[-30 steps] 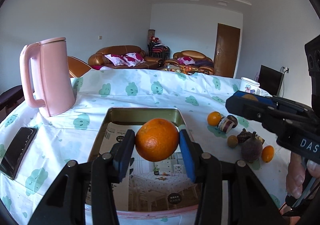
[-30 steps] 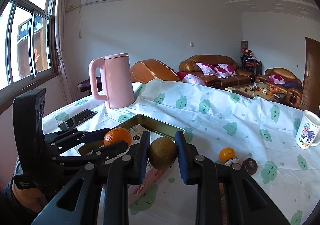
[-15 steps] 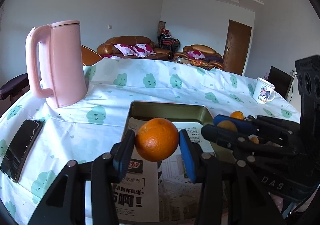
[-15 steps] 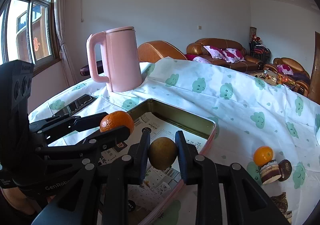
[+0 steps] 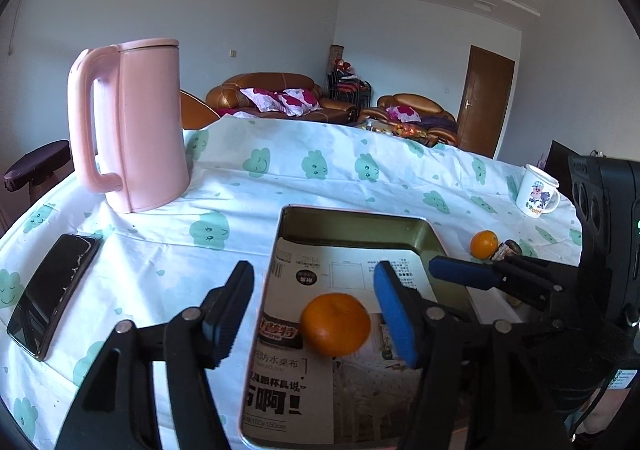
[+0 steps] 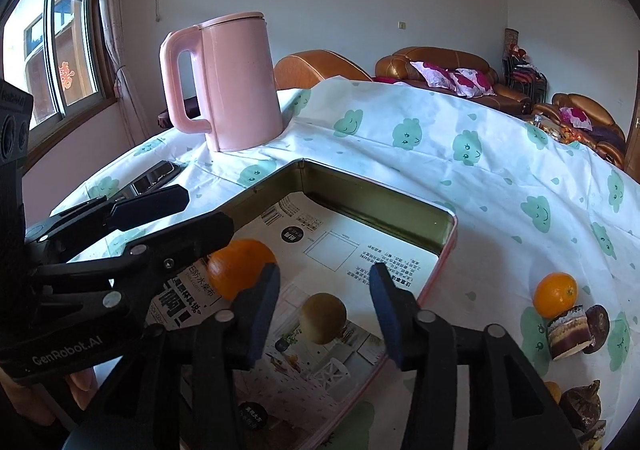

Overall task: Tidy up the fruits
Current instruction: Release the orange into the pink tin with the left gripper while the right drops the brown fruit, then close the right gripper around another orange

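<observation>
A metal tray [image 5: 352, 215] [image 6: 372, 206] lined with printed paper sits on the cloud-print tablecloth. An orange [image 5: 335, 324] [image 6: 236, 270] lies on the paper between the parted pads of my left gripper [image 5: 312, 310] [image 6: 206, 210], whose jaws are opening and do not touch it. A brown kiwi [image 6: 323, 318] rests on the paper between the pads of my right gripper [image 6: 325, 278], also opening and clear of the fruit. In the left wrist view the right gripper's blue finger [image 5: 464, 274] reaches in over the tray from the right.
A pink kettle [image 5: 132, 126] [image 6: 236, 86] stands behind the tray at the left, with a phone [image 5: 52, 290] flat beside it. Right of the tray lie a small orange [image 6: 556, 294] [image 5: 484, 244], a cake slice [image 6: 568, 332] and dark fruits [image 6: 580, 406]. A mug [image 5: 536, 190] stands far right.
Both grippers have gone from shut to open. The orange and the kiwi have dropped from between the pads onto the tray's paper. Both grippers moved in lower over the tray.
</observation>
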Motion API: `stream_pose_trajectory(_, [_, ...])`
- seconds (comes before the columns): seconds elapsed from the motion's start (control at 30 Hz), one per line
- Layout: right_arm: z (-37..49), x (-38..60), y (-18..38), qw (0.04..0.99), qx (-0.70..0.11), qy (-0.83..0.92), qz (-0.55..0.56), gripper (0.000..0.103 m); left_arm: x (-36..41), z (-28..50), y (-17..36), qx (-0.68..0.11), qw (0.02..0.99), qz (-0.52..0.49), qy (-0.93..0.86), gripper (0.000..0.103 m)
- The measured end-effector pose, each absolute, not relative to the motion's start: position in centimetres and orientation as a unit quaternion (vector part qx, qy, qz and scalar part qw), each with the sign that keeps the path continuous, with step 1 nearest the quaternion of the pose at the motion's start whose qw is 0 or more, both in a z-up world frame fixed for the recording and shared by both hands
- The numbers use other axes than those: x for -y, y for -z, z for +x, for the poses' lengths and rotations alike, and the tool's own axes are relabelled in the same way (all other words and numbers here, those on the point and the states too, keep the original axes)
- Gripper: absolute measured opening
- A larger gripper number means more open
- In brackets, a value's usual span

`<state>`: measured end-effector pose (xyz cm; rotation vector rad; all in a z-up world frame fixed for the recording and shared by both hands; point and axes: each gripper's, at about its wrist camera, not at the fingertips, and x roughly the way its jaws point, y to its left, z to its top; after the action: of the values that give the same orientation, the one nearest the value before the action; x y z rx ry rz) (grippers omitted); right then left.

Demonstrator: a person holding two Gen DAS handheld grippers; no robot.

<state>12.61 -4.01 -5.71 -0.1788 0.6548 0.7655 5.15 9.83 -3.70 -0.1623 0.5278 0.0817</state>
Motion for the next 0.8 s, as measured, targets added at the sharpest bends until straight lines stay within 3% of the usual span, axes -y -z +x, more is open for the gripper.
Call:
stream_pose_trajectory(0.03, [12.3,4.4,5.6,0.873,-0.311,-0.367,-0.083,0.061,-9.7,4.8,3.5,-0.252,0.963,-0.082,-0.042,0.08])
stream_pose_trajectory(0.13, [10.5,6.4,5.0,0.882,-0.291,-0.36,-0.092,0.061,-9.1,3.7,2.5,-0.229,0.969,-0.085,-0.031,0.081])
stream_pose_trajectory(0.23, [8.5,10.3,4.4,0.897,-0.272,-0.336,-0.091,0.061,-7.9,2.9,1.8,-0.21,0.974,-0.087,-0.016,0.09])
stream_pose_trajectory(0.43, [5.9,19.9,4.7,0.934,-0.249,-0.245,-0.068,0.073,-3.0,3.2,1.5,-0.206,0.975,-0.074,0.036,0.092])
stream_pose_trajectory(0.8, [7.3,25.3,7.9,0.938,-0.294,-0.178,-0.051,0.073,6.1,5.0,3.2,-0.249,0.962,-0.014,0.116,0.095])
